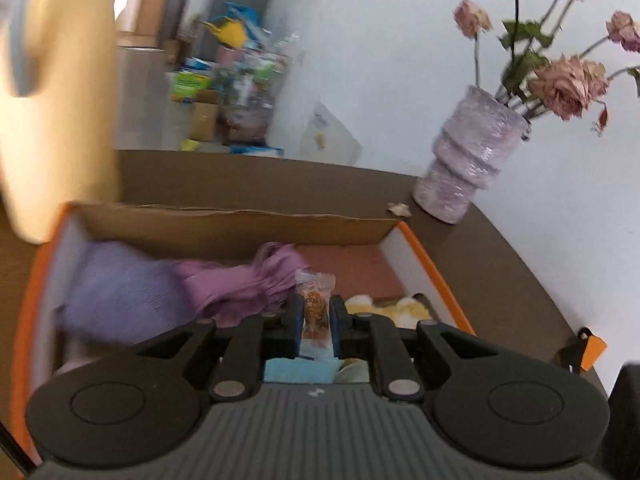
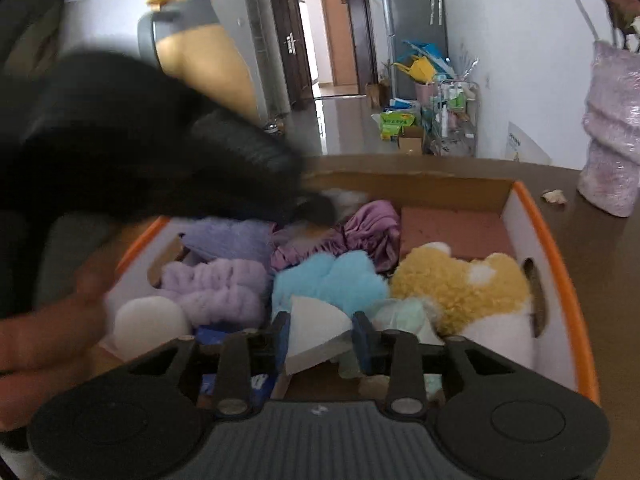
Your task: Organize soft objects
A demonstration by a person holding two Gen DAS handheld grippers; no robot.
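Note:
An orange-edged cardboard box (image 1: 436,272) on the brown table holds soft things: a lavender cloth (image 1: 120,292), a purple cloth (image 1: 244,280) and a yellow plush (image 1: 404,310). My left gripper (image 1: 316,312) is shut on a small clear snack packet (image 1: 314,300) above the box. In the right wrist view the box (image 2: 560,264) shows a blue plush (image 2: 328,280), a yellow plush (image 2: 460,284), a lavender headband (image 2: 216,284) and a white round pad (image 2: 150,320). My right gripper (image 2: 320,334) is shut on a white wedge sponge (image 2: 316,332) over the box's near side. The blurred left gripper (image 2: 160,152) hangs over the box's far left.
A lilac vase (image 1: 468,160) with dried pink flowers stands on the table right of the box, also in the right wrist view (image 2: 612,136). A person's hand (image 2: 44,336) is at the left. Clutter (image 2: 424,108) stands on the floor along the far wall.

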